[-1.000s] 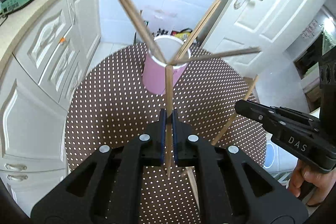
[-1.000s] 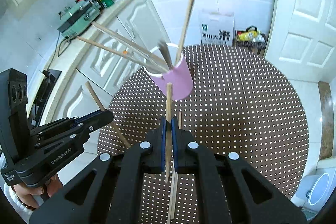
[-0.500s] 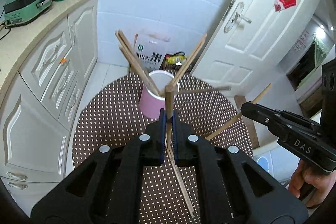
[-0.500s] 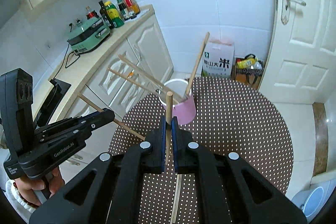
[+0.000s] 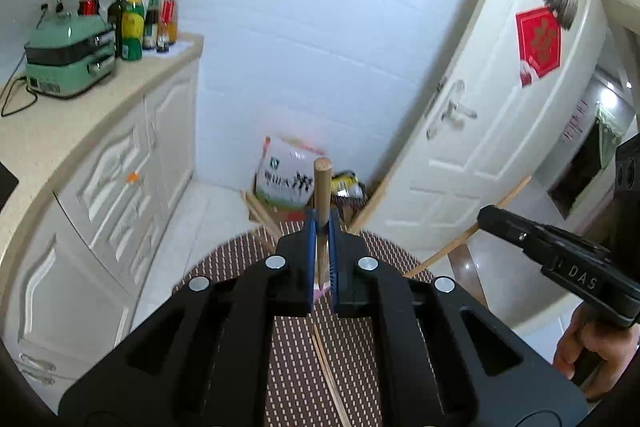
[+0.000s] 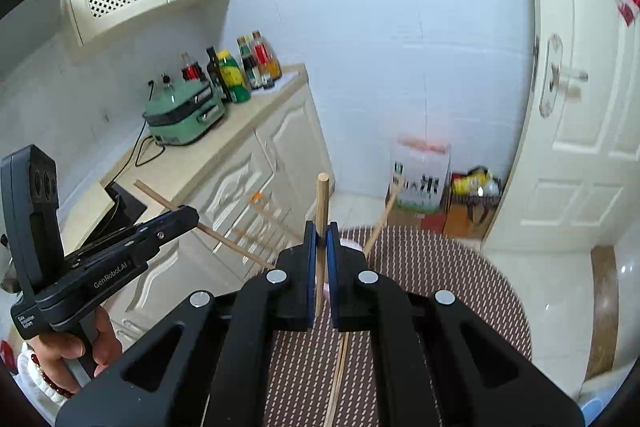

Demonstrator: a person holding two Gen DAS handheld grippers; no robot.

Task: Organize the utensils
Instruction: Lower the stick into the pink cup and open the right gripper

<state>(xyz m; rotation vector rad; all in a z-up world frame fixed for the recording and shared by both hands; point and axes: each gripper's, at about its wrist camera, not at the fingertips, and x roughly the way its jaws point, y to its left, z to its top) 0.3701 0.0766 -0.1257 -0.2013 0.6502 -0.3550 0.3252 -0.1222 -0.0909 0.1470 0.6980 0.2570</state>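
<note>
Our left gripper (image 5: 321, 227) clamps one chopstick (image 5: 321, 187) upright; our right gripper (image 6: 321, 231) clamps another chopstick (image 6: 322, 203) above the desk (image 6: 460, 267).

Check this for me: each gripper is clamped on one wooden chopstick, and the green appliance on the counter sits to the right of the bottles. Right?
Not quite. The green appliance sits to the left of the bottles, as the left wrist view shows. The rest holds: the left gripper and right gripper each clamp one wooden chopstick.

White tiled wall (image 5: 288, 39) behind; white panelled door (image 5: 492, 131) at right. Cream cabinets (image 5: 120, 187) with beige countertop (image 5: 80, 107) at left. Glossy pale floor tiles (image 6: 560, 291).
</note>
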